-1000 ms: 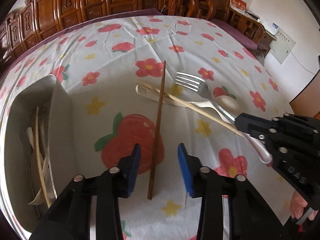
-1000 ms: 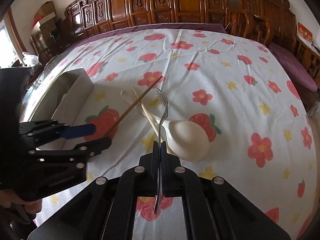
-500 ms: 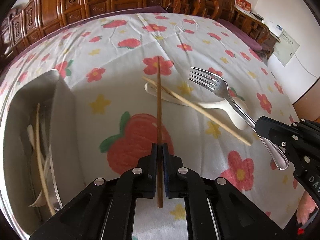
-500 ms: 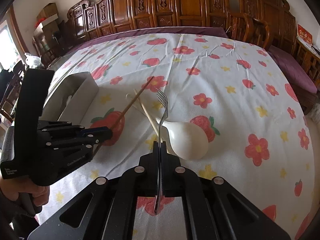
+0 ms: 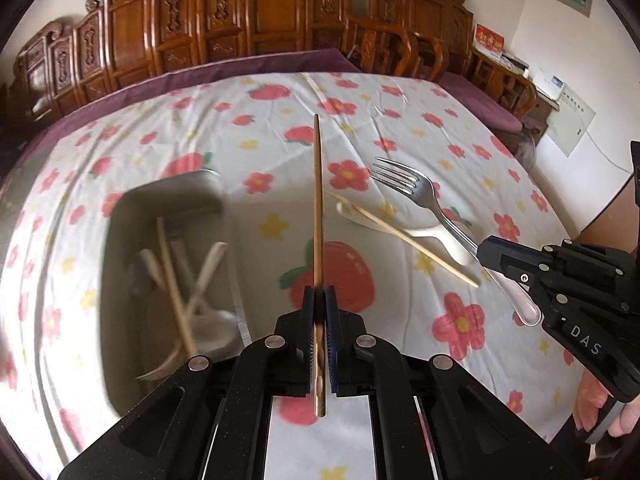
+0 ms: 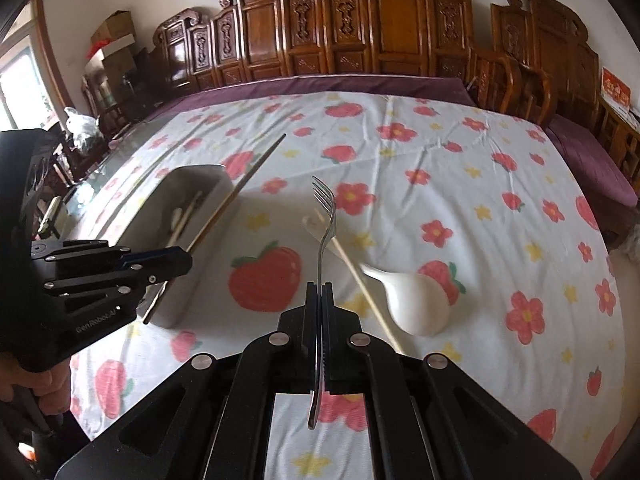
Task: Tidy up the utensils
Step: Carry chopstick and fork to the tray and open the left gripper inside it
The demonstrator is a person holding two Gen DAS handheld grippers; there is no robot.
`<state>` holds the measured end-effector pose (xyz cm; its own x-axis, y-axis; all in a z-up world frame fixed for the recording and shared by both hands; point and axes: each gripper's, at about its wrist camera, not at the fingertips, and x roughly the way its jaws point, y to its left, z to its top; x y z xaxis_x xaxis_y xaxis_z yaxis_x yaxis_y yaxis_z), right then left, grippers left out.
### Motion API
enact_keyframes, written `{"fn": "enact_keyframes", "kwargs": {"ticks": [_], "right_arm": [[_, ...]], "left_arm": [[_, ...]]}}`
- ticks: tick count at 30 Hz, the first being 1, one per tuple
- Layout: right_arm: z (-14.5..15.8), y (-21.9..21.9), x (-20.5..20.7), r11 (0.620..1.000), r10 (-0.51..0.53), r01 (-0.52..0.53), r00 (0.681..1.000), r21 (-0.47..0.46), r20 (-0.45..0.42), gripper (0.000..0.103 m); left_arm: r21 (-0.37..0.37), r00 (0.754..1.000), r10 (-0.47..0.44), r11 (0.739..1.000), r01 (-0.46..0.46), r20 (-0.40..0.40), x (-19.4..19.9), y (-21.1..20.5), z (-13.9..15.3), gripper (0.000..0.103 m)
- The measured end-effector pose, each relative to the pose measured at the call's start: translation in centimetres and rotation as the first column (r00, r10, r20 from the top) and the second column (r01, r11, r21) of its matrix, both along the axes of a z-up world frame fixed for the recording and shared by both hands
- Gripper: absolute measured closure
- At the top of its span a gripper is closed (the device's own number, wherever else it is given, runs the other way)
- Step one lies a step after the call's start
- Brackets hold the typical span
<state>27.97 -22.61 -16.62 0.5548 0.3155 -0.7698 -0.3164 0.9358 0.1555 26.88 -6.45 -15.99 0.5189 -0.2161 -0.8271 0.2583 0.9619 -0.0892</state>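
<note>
My left gripper point(image 5: 319, 300) is shut on a dark brown chopstick point(image 5: 317, 208), held above the flowered cloth with its tip pointing away from me; the same chopstick point(image 6: 236, 196) shows in the right wrist view beside the tray. My right gripper point(image 6: 320, 296) is shut on the handle of a metal fork point(image 6: 323, 220), tines up and forward; the fork point(image 5: 416, 192) and the right gripper point(image 5: 492, 256) appear at the right in the left wrist view. A white spoon point(image 6: 412, 300) and a pale chopstick point(image 5: 420, 248) lie on the cloth.
A grey tray point(image 5: 120, 216) at the left holds several utensils, including pale chopsticks and white spoons. Carved wooden chairs line the far edge of the table. A person's hand point(image 6: 44, 392) grips the left tool's handle.
The left gripper went from open around the brown chopstick to shut on it, then lifted it off the cloth. The right gripper rose with the fork. The tray has come further into view.
</note>
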Motion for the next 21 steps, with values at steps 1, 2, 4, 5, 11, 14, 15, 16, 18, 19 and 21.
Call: {"fn": "enact_keyframes", "kwargs": {"ticks": [1,2,4,5,11,14,15,16,18,19,21], "right_arm": [[0.2,0.4,-0.1,1.0,0.005,-0.005,1.0,0.001,0.002,0.1],[0.4,0.8,-0.3,1.0,0.011,-0.011,1.0,0.002,0.005,0.1],[0.8,1.7,-0.5,1.0,0.023,-0.023,1.0,0.004,0.011,0.1],[1.0,2.2,-0.7,1.0,0.031,-0.031,0.999,0.005,0.014,0.1],[2.0,5.0,-1.2,0.997,0.074,-0.075,0.997,0.016,0.025,0.1],[2.3,6.2,-1.4,0.995,0.094,-0.094,0.995,0.017,0.026,0.1],[2.4,6.6,-1.5,0.995,0.099,-0.099,0.995,0.017,0.027,0.1],[2.5,6.9,-1.5,0.994,0.105,-0.105,0.994,0.015,0.028,0.1],[2.8,7.6,-1.6,0.993,0.117,-0.117,0.993,0.013,0.031,0.1],[2.9,7.9,-1.6,0.992,0.122,-0.122,0.992,0.012,0.032,0.1],[3.1,8.5,-1.6,0.991,0.13,-0.13,0.991,0.012,0.034,0.1]], "left_arm": [[0.0,1.0,0.009,1.0,-0.009,0.005,-0.3,0.7,0.3,0.098],[0.0,1.0,0.013,1.0,-0.013,0.007,-0.4,1.1,0.6,0.098],[-0.001,1.0,0.026,1.0,-0.026,0.012,-0.7,2.1,0.9,0.098],[-0.001,0.999,0.031,1.0,-0.031,0.013,-0.9,2.6,1.0,0.098],[0.0,0.998,0.064,0.998,-0.064,0.016,-1.8,5.6,1.5,0.098],[0.002,0.997,0.075,0.997,-0.075,0.014,-2.1,6.8,1.5,0.098],[0.002,0.997,0.079,0.997,-0.079,0.013,-2.2,7.2,1.5,0.098],[0.002,0.996,0.085,0.996,-0.085,0.011,-2.2,7.6,1.5,0.098],[0.002,0.995,0.097,0.995,-0.097,0.007,-2.3,8.6,1.3,0.098],[0.001,0.995,0.102,0.995,-0.102,0.005,-2.4,8.9,1.2,0.098],[0.001,0.993,0.114,0.993,-0.114,-0.002,-2.3,9.7,0.9,0.098]]}}
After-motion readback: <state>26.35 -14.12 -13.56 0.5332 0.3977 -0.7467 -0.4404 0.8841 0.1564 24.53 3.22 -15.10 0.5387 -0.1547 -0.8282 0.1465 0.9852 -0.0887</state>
